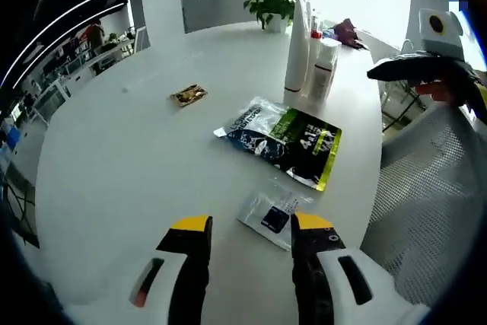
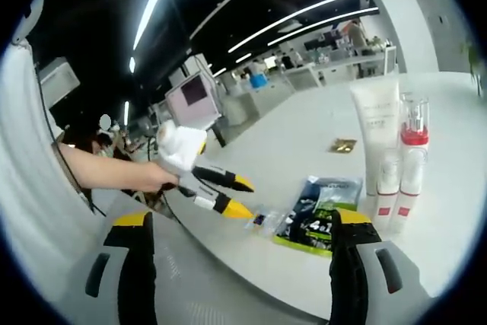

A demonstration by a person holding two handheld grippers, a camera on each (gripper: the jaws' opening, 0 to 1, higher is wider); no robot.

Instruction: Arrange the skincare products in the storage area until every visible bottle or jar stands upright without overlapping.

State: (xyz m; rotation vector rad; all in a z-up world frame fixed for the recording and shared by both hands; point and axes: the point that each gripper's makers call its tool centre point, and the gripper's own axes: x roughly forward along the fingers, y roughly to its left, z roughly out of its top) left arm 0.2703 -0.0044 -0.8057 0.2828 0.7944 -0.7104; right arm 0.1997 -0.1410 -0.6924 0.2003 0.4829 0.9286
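Both tools, the left tool (image 1: 247, 226) and right tool (image 2: 240, 222), hung released and empty, best approaching the upright bottles (image 2: 388, 157) at right slowly, without toppling them.

The left gripper (image 1: 249, 240) hangs with jaws apart over the white table (image 1: 129, 150), above a small clear sachet (image 1: 274, 217). Beyond lie a dark-and-green pouch (image 1: 285, 140) and a gold packet (image 1: 188, 95). Three white bottles (image 1: 310, 55) stand upright near a potted plant (image 1: 270, 5).
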